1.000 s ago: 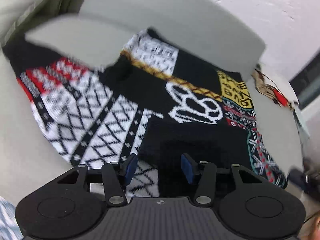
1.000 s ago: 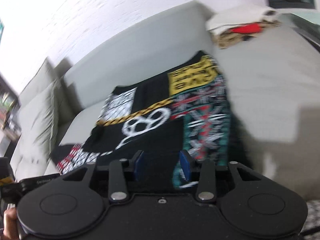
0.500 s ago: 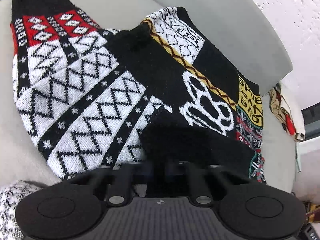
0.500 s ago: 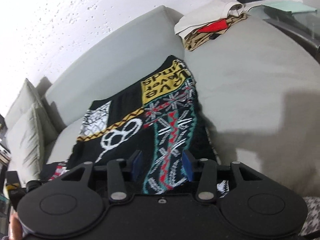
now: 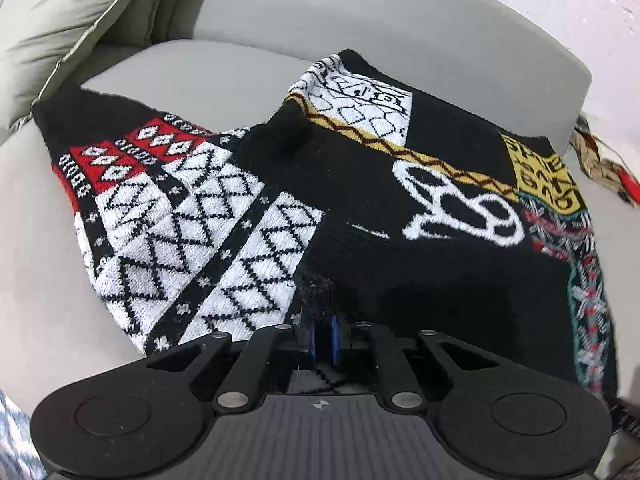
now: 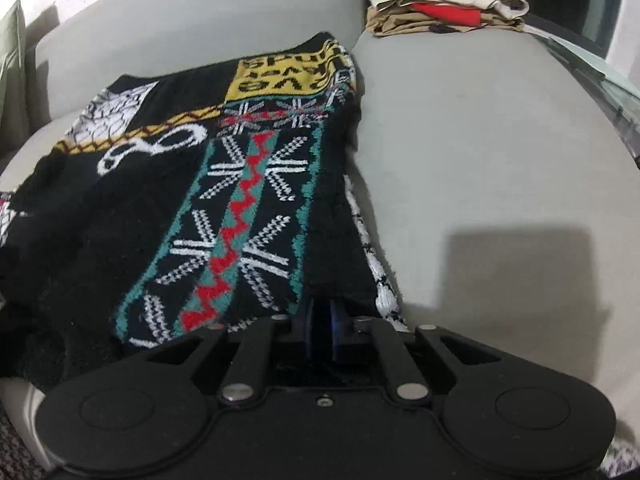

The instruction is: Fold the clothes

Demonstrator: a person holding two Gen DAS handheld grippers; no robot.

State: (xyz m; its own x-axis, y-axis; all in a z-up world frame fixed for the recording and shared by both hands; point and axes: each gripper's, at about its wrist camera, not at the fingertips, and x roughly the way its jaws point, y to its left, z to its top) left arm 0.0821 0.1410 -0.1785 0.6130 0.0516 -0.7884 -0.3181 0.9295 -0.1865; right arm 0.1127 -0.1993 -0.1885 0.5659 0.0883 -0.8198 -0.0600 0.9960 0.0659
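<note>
**On the sofa: both claws pinch the sweater's near edge**

On the grey sofa [image 6: 500, 128] lies the patterned sweater [image 5: 400, 168], spread flat with one sleeve [image 5: 180, 220] angled off to my left. My left claw [image 5: 319, 334] is clamped on its black hem; my right claw [image 6: 321, 330] grips the near edge too (blue pads nearly touching). Folded clothes [image 6: 440, 10] sit stacked at the far end, well apart.

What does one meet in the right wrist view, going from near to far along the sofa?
Right claw → patterned sweater → yellow lettered patch → folded clothes pile at the far end of the sofa.
</note>
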